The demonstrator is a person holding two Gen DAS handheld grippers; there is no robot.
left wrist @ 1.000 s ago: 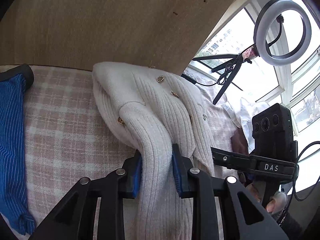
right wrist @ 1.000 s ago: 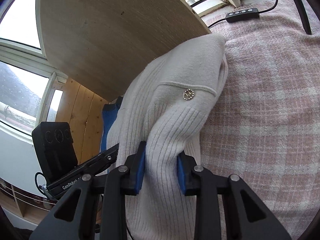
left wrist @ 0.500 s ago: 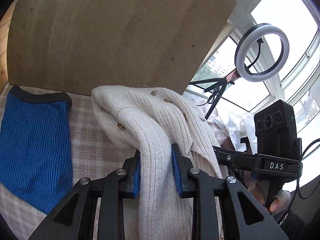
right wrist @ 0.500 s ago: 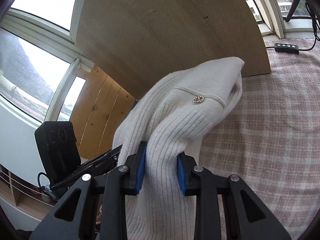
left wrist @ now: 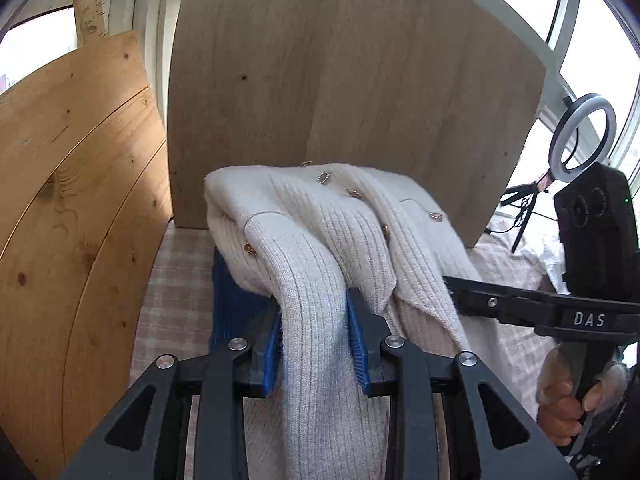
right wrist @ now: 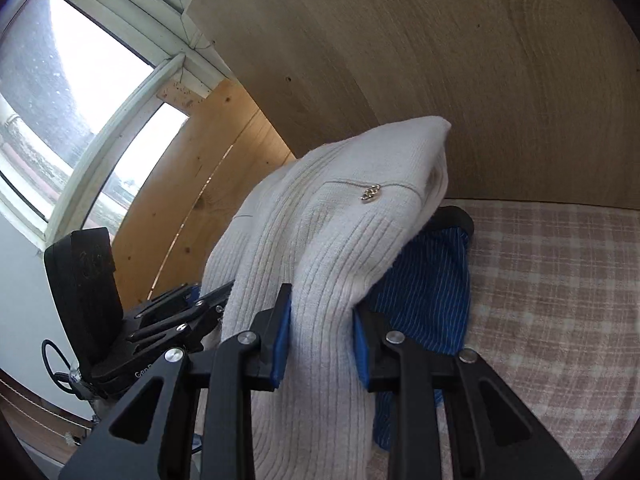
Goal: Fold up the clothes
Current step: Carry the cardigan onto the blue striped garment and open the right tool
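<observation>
A folded cream ribbed cardigan (left wrist: 320, 232) with small gold buttons is held off the checked pink cloth (left wrist: 172, 280). My left gripper (left wrist: 314, 330) is shut on one bunched edge of it. My right gripper (right wrist: 320, 332) is shut on the other edge of the cardigan (right wrist: 340, 240). A blue striped garment (right wrist: 428, 292) lies flat on the cloth right under the cardigan; only a strip of that blue garment (left wrist: 232, 300) shows in the left wrist view. The right gripper body (left wrist: 560, 304) and a hand (left wrist: 560, 400) appear at the right of the left wrist view.
A large pale wooden board (left wrist: 352, 80) stands upright just behind the clothes. A knotty pine panel (left wrist: 72, 220) leans at the left. A ring light (left wrist: 582, 138) on a stand is by the window at the right. Checked cloth (right wrist: 560, 280) stretches off to the right.
Both grippers have carried the cardigan leftward and up, keeping hold of it. It now hangs over the blue striped garment, which lay off to its left a second ago.
</observation>
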